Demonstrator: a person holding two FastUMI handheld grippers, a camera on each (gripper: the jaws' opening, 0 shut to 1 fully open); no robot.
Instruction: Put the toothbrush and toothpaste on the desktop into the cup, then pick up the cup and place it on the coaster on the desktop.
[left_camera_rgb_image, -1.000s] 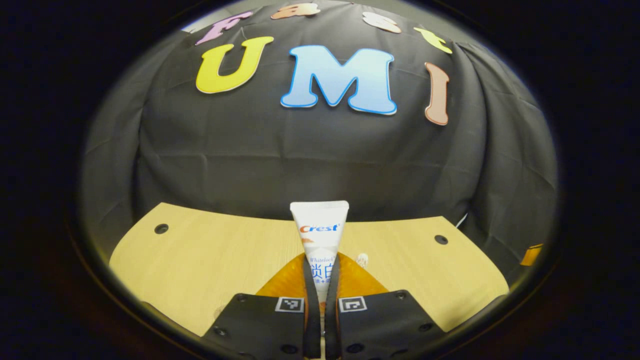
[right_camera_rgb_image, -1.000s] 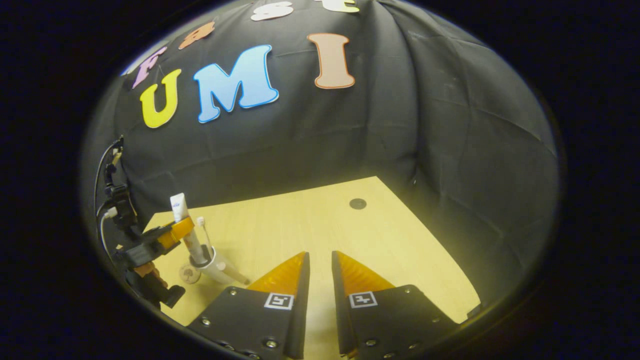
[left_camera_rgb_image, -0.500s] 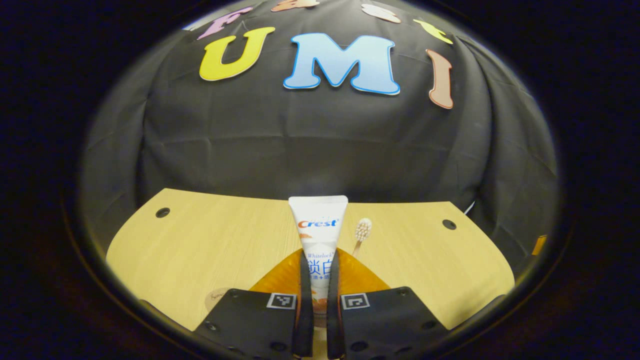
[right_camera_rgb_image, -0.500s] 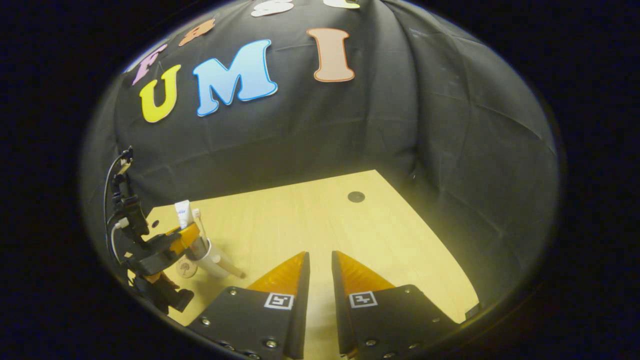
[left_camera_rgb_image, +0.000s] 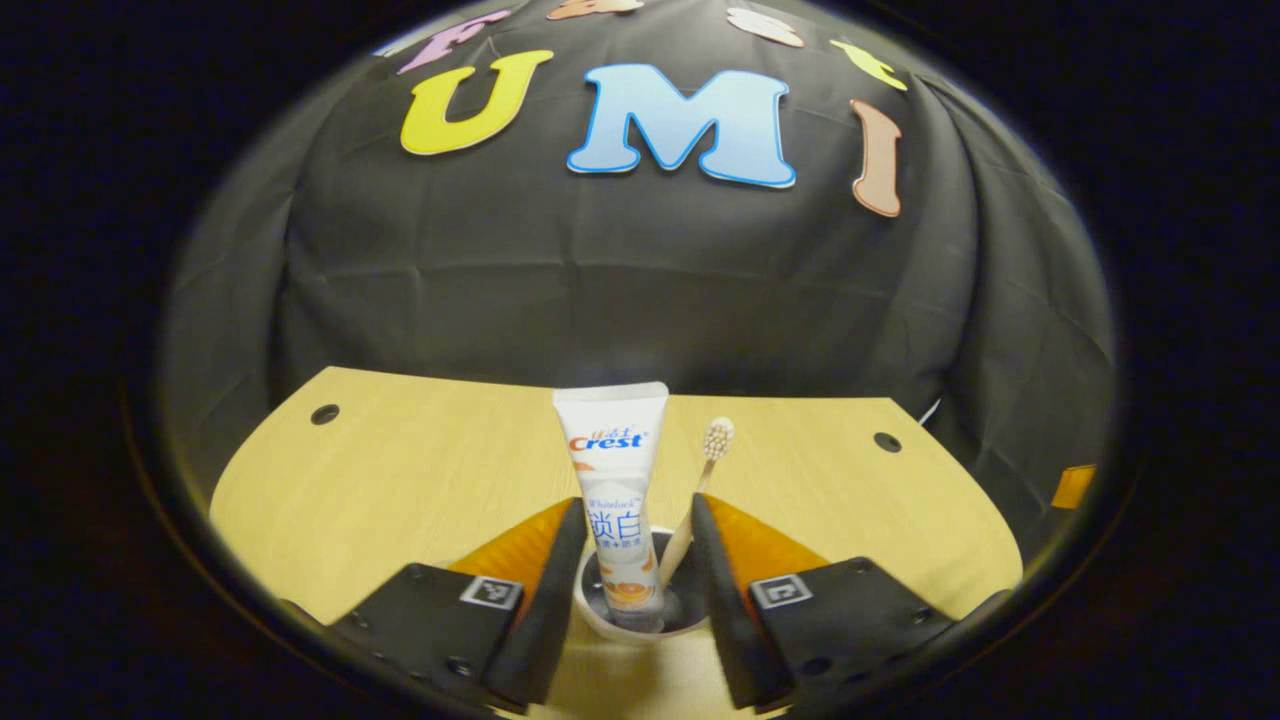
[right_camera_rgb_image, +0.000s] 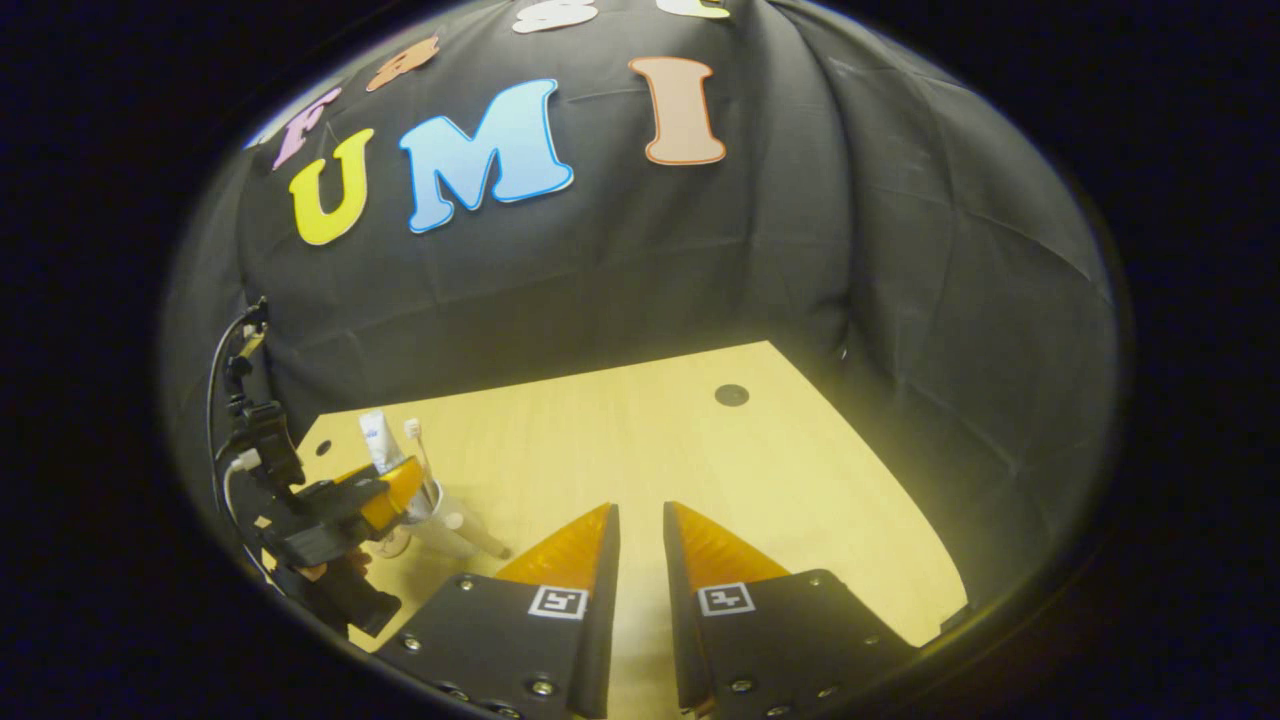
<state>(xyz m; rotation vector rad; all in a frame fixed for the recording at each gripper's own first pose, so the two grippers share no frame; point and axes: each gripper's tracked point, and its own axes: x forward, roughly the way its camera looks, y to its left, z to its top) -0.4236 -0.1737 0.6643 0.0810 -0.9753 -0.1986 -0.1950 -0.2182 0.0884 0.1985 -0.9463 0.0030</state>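
A white toothpaste tube stands upright in the white cup, with the toothbrush leaning beside it, bristles up. My left gripper is open, one finger on each side of the cup and tube, and grips neither. The right gripper view shows the same cup far left on the wooden desktop. A small round coaster lies at its base, partly behind the left gripper's body. My right gripper hovers over the desktop's near part, its fingers a narrow gap apart with nothing between them.
Black cloth walls close the desk at the back and right. Dark round holes mark the desktop's far corners. Cables and a mount rise above the left gripper. Bare wood stretches right of the cup.
My left gripper lowered the toothpaste into the cup, then opened and let it go. The tube now stands free beside the toothbrush. The right gripper has barely moved.
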